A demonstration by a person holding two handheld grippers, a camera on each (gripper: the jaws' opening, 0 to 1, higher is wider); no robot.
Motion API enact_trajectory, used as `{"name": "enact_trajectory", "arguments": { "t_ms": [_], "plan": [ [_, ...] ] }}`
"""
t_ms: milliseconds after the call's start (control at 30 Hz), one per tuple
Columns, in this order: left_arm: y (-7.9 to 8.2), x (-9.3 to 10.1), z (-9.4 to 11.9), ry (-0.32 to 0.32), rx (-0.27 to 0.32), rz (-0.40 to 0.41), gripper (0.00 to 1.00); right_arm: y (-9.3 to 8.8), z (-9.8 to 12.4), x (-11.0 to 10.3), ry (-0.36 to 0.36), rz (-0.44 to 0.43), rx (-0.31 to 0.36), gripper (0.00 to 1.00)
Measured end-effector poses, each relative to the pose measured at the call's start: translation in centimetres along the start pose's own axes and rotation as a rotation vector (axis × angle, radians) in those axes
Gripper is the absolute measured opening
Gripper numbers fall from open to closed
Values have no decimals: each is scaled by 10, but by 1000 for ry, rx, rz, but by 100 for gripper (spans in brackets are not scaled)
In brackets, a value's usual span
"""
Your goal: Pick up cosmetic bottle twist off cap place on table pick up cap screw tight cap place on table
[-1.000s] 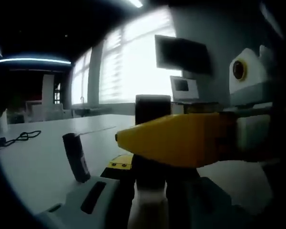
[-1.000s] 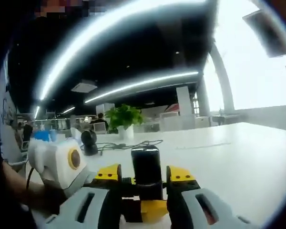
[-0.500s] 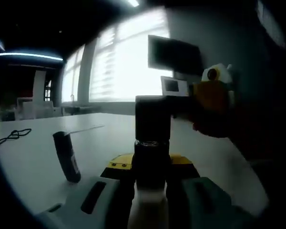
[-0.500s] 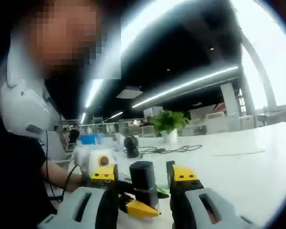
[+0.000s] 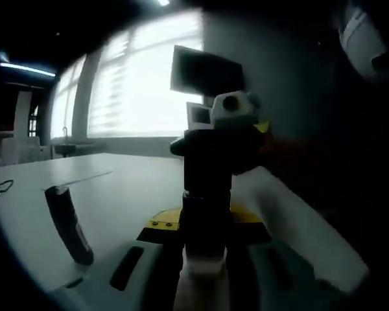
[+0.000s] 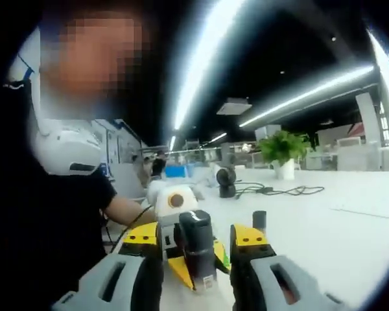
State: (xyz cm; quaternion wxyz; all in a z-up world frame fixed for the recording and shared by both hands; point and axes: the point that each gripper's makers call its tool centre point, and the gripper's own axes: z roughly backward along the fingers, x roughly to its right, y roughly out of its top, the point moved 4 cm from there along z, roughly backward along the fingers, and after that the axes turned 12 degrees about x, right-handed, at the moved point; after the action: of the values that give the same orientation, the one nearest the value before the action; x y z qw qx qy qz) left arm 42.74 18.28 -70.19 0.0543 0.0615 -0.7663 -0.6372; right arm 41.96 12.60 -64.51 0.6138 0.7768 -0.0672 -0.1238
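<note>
Left gripper [image 5: 206,243] clamped on bottle [image 5: 206,223], long axis upright, dark cap [image 5: 207,159] on top, above table [image 5: 117,194]. Right gripper [image 6: 196,249] jaws astride same cap [image 6: 196,249], apparently closed on it; contact not clear. Other gripper [image 5: 236,126] just behind cap. Judgement: twist step, axes crossed. Dark stick [image 5: 68,223] stands left, well apart. Plant [image 6: 283,148], cable [image 6: 275,190] far; nothing in way.

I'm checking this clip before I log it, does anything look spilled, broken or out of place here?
Nothing stands out. The cosmetic bottle sits upright between the left gripper's jaws with its black cap on top. The right gripper holds a dark cap-like piece. A dark slim object stands tilted on the white table, and nothing has spilled.
</note>
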Motion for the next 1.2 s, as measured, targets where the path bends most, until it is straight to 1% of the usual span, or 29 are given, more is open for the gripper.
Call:
{"name": "enact_trajectory", "arguments": {
  "t_ms": [100,167,267,400,500,533,600,667,833,900,1033,1200],
  "plan": [
    [-1,-5,-5,-16,3,-7,15,-3,-5,5,46,2,-27,32],
    [-1,-10,-8,-21,5,-14,15,-4,-9,11,57,19,-40,30],
    [-1,-10,-8,-24,8,-4,15,-5,-16,15,81,21,-51,29],
    [-1,-9,-7,-22,14,-7,15,-8,-21,17,104,13,-57,18],
    [-1,-9,-7,-14,12,3,15,-16,-26,13,118,2,-76,19],
    [-1,-9,-7,-14,12,3,15,-16,-27,12,124,-7,-68,19],
    [-2,-9,-7,-11,11,2,15,-15,-26,15,121,-15,-53,19],
    [-1,-8,-7,-10,12,0,15,-16,-25,14,121,0,-57,18],
    [-1,-7,-6,-8,11,0,15,-16,-25,15,110,22,-43,15],
    [-1,-7,-5,-4,10,0,15,-15,-26,15,92,47,-44,15],
    [-1,-5,-6,-1,9,-5,15,-15,-24,13,54,64,-50,14],
    [-1,-5,-5,6,10,-16,15,-14,-22,12,-11,92,-56,14]
  ]
}}
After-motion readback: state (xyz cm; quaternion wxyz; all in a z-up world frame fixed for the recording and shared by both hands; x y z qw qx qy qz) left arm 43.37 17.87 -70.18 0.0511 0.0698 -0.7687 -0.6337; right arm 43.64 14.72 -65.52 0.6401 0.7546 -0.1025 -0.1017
